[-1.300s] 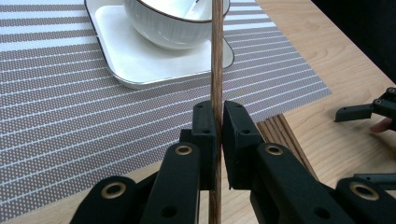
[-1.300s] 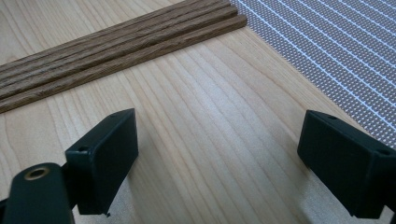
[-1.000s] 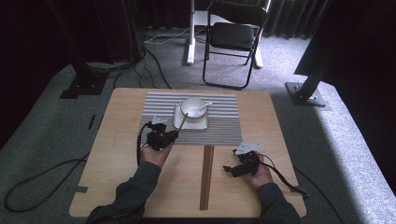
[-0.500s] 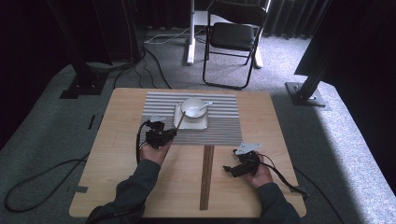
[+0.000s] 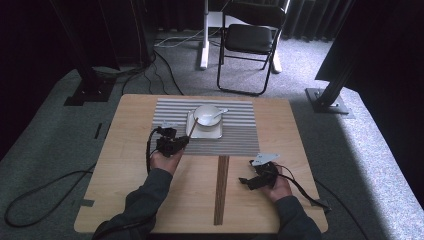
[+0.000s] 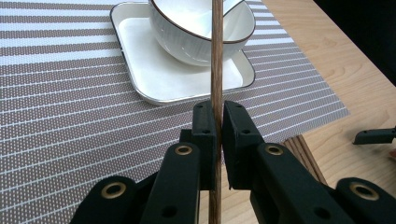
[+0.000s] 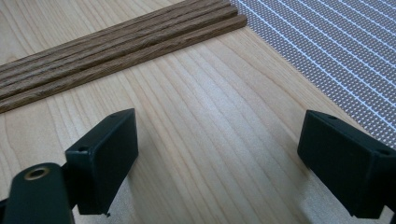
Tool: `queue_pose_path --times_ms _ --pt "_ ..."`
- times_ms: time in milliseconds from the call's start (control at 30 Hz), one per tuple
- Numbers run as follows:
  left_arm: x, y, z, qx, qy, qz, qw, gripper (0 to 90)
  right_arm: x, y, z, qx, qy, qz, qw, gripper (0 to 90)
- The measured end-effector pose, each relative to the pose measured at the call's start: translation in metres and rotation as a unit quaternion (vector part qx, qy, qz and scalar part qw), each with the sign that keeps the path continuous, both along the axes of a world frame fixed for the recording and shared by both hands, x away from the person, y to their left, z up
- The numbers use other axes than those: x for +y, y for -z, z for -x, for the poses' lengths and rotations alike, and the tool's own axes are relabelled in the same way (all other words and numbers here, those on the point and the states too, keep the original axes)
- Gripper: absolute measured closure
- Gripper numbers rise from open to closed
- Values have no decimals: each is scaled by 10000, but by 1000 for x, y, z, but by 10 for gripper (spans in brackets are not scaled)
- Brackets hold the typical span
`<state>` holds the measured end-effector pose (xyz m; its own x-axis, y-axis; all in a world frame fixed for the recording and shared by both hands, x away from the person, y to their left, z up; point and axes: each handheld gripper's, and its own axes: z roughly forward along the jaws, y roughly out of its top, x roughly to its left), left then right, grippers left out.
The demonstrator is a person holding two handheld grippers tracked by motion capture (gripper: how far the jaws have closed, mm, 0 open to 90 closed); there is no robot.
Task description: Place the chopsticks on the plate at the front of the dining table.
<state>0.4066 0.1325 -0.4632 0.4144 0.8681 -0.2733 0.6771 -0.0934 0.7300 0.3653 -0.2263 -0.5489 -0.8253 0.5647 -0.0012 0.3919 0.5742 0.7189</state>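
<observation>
In the high view, the left gripper (image 5: 176, 144) sits at the near left edge of the striped placemat (image 5: 235, 140) and holds a thin brown wooden stick (image 5: 192, 128). The stick's long axis runs from the jaws up and away toward the white bowl (image 5: 207, 115), its far end reaching the bowl's rim. The bowl stands on a white square plate (image 5: 216, 133), with a white spoon (image 5: 220, 113) lying in it. The right gripper (image 5: 250, 181) rests on the bare wooden table (image 5: 125, 165), just right of a bundle of sticks (image 5: 220, 190) lying lengthwise toward the person.

In the left gripper view, the two black jaws are pressed tight on the stick (image 6: 216, 65), which rises straight up the middle, dark-grained and slim, crossing in front of the bowl (image 6: 196, 37) and plate (image 6: 144, 70).

In the right gripper view, the jaws stand wide apart over bare wood, gripping nothing; the bundle of sticks (image 7: 116, 51) lies beyond, slanting toward the placemat (image 7: 327, 51).
</observation>
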Motion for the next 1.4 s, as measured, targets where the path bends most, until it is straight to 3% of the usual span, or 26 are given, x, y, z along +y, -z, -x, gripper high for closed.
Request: queue_pose_path --times_ms 1400 --pt "8 6 -18 137 -270 60 9995 844 0 0 0 0 1 -1 10000 116"
